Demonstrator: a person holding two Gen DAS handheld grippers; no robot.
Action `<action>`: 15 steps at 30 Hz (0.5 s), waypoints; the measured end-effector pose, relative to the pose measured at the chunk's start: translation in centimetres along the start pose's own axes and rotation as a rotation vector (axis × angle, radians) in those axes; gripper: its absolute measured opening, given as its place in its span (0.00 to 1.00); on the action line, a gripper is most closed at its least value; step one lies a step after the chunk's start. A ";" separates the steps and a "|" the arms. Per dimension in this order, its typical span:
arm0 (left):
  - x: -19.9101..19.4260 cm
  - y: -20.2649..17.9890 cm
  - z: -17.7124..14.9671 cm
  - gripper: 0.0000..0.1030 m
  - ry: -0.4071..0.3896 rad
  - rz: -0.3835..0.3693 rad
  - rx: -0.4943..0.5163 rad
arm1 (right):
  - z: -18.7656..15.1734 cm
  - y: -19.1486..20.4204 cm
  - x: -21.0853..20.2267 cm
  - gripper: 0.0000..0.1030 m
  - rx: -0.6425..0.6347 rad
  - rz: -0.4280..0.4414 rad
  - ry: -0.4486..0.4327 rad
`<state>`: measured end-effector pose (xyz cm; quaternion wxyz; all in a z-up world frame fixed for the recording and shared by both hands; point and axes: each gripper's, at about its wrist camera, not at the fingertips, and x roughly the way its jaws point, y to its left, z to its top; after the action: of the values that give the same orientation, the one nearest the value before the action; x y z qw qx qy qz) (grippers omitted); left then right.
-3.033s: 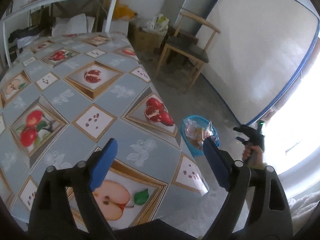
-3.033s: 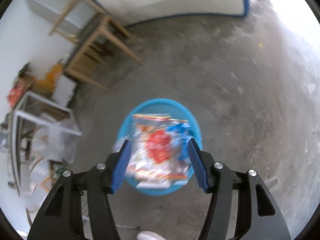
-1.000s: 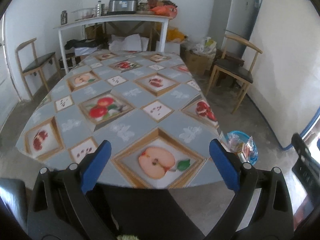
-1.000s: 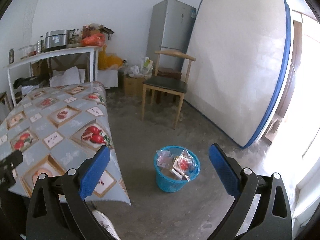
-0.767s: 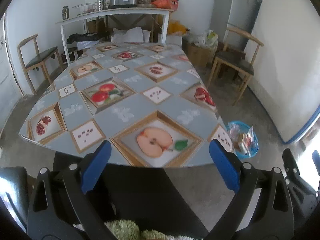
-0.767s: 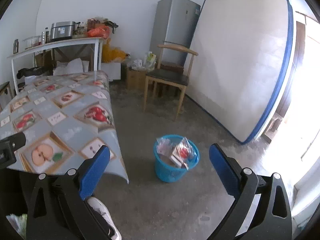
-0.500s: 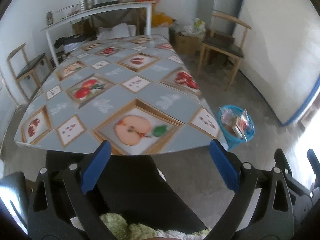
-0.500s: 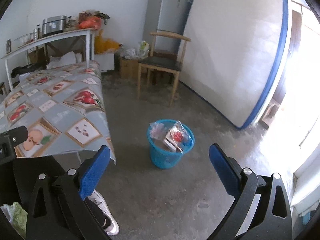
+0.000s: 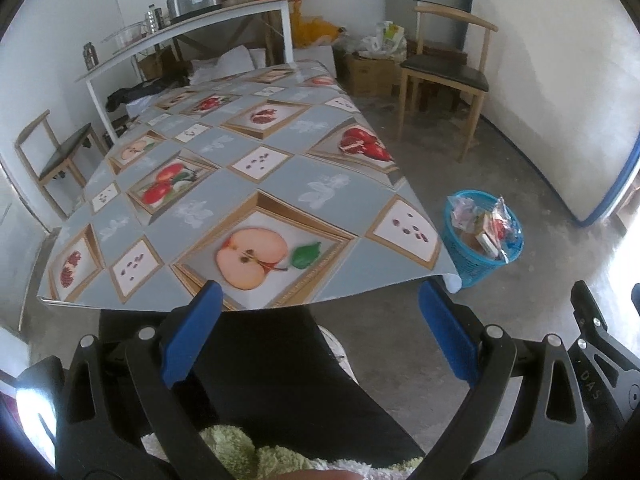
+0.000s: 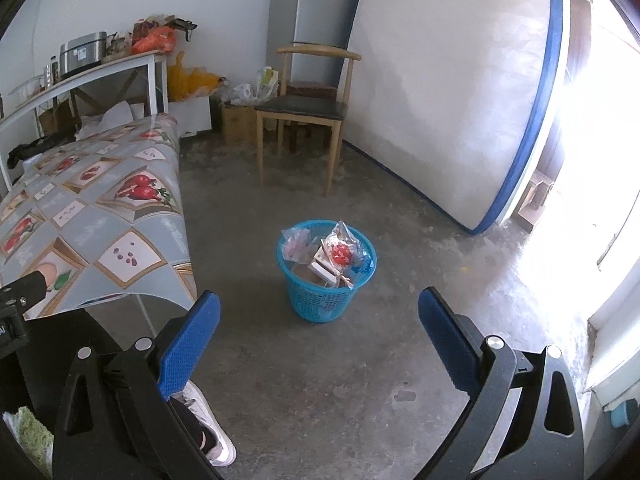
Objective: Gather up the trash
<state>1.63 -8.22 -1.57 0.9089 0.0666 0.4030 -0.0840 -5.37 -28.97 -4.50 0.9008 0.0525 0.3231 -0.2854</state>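
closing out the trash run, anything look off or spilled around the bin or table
Nothing has spilled. The blue basket stands upright on the floor, though wrappers heap above its rim, so it looks overfull. The tablecloth shows no litter; its near corner curls up slightly. Both the left gripper and right gripper are open and empty.

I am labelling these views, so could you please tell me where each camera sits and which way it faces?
Left wrist: on the left tool, open, facing the table; dark trouser leg shows.
Right wrist: on the right tool, open, facing the floor and blue basket; shoe shows.
Shared: basket, table, wooden chair.
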 end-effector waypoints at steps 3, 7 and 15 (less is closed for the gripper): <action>0.1 0.3 0.1 0.92 0.004 0.014 -0.009 | 0.1 0.2 0.1 0.94 -0.006 0.005 0.006; 0.0 0.6 0.2 0.92 0.007 0.026 -0.016 | 0.1 0.4 0.0 0.94 -0.011 0.005 0.004; -0.5 0.8 0.2 0.92 -0.005 0.034 -0.021 | 0.1 0.6 -0.5 0.94 -0.017 0.004 -0.007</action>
<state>1.62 -7.40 -1.01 0.9117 0.0637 0.4006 -0.0647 -5.34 -28.28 -4.17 0.9029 0.0442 0.3221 -0.2811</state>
